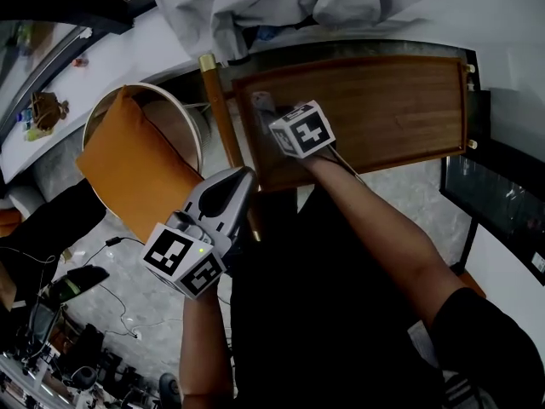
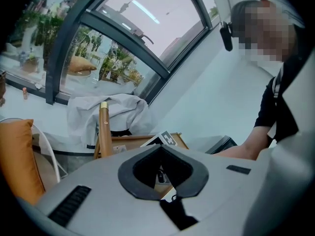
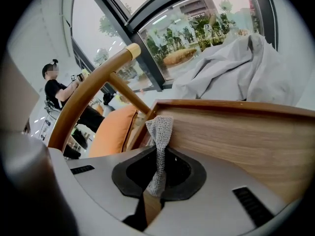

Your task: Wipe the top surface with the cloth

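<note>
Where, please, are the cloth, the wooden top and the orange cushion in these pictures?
cloth (image 3: 158,154): right gripper view, the twisted strip between the jaws.
wooden top (image 1: 383,113): head view, bare middle of its surface.
orange cushion (image 1: 136,169): head view, centre of its face.

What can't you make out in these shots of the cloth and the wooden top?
- Right gripper view: whether the cloth touches the wooden top; the right gripper, shut on it, covers its lower end.
- Head view: most of the cloth lies hidden under the right gripper and its marker cube.
- Left gripper view: the left gripper, jaws together, blocks nearly all of the wooden top.
- Any view: dust or wiped streaks, too fine to see.
</note>
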`<state>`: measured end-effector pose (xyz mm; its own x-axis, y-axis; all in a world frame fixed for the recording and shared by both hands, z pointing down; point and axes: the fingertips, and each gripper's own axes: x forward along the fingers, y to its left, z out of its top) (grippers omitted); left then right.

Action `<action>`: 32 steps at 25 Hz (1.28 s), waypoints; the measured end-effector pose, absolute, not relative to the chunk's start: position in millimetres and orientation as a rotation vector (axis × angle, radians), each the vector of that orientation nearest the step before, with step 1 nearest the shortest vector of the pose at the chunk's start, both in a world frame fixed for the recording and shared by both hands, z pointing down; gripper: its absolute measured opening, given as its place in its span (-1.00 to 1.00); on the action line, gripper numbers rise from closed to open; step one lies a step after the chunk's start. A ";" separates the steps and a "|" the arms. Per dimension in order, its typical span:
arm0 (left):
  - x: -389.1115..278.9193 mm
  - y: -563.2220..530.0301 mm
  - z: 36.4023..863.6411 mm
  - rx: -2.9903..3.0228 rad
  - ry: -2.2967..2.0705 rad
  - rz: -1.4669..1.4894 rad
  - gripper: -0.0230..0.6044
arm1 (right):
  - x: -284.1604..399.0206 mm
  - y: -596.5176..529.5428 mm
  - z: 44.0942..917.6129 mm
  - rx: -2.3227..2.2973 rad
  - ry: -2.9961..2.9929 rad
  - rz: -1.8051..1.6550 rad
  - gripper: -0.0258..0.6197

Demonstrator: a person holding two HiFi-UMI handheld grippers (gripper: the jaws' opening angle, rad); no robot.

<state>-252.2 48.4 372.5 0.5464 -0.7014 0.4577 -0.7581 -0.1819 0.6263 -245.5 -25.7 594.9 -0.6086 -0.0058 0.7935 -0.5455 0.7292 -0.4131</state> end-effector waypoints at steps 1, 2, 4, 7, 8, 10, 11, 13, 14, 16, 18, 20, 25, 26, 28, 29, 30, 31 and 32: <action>-247.5 45.5 371.2 1.923 -1.185 0.077 -0.89 | -240.0 -28.5 595.1 0.418 -2.096 0.827 -0.82; -241.8 42.3 370.0 1.928 -1.181 0.073 -0.89 | -234.3 -31.9 594.7 0.420 -2.092 0.825 -0.82; -228.1 35.5 369.0 1.935 -1.165 0.071 -0.89 | -221.5 -40.7 592.9 0.428 -2.089 0.817 -0.82; -207.0 26.3 368.3 1.945 -1.136 0.075 -0.89 | -199.7 -53.1 592.5 0.444 -2.081 0.811 -0.82; -201.1 23.9 368.0 1.949 -1.129 0.077 -0.89 | -192.4 -57.2 592.5 0.451 -2.078 0.808 -0.82; -190.0 19.0 368.1 1.956 -1.118 0.083 -0.89 | -176.9 -64.5 594.1 0.463 -2.068 0.808 -0.82; -184.4 16.2 368.3 1.959 -1.111 0.087 -0.89 | -168.8 -68.7 594.6 0.470 -2.064 0.807 -0.82; -172.4 9.7 368.2 1.966 -1.099 0.093 -0.89 | -151.6 -78.0 594.5 0.487 -2.059 0.806 -0.82; -166.1 6.2 367.9 1.970 -1.093 0.095 -0.89 | -142.4 -82.7 594.3 0.498 -2.055 0.807 -0.82; -152.7 -0.3 367.6 1.980 -1.082 0.098 -0.89 | -123.7 -91.9 592.9 0.522 -2.048 0.806 -0.82; -138.8 -5.2 368.1 1.987 -1.072 0.103 -0.89 | -105.9 -99.9 591.0 0.543 -2.046 0.804 -0.82; -125.1 -9.2 369.5 1.988 -1.062 0.108 -0.89 | -89.2 -105.6 590.9 0.556 -2.044 0.809 -0.82; -95.8 -19.4 375.0 1.988 -1.037 0.114 -0.89 | -52.2 -121.4 589.7 0.594 -2.036 0.811 -0.82; -91.0 -21.4 375.9 1.988 -1.033 0.116 -0.89 | -46.1 -123.4 590.9 0.598 -2.035 0.817 -0.82; -81.8 -25.5 377.1 1.990 -1.027 0.121 -0.89 | -35.1 -127.2 592.7 0.603 -2.037 0.826 -0.82; -77.4 -27.6 377.4 1.993 -1.024 0.124 -0.89 | -29.8 -129.6 592.3 0.608 -2.037 0.826 -0.82; -73.2 -29.7 377.5 1.996 -1.021 0.127 -0.89 | -24.5 -132.1 591.4 0.614 -2.036 0.824 -0.82; -69.5 -31.8 377.8 1.999 -1.018 0.130 -0.89 | -19.4 -134.7 590.8 0.620 -2.034 0.823 -0.82; -66.4 -34.0 378.2 2.002 -1.016 0.132 -0.89 | -14.7 -137.2 590.4 0.626 -2.034 0.822 -0.82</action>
<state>-66.4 -34.0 378.2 0.6623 -0.6085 0.4371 -0.7001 -0.2950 0.6502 -14.7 -137.2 590.4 -0.5282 -0.1314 0.8389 -0.6775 0.6607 -0.3231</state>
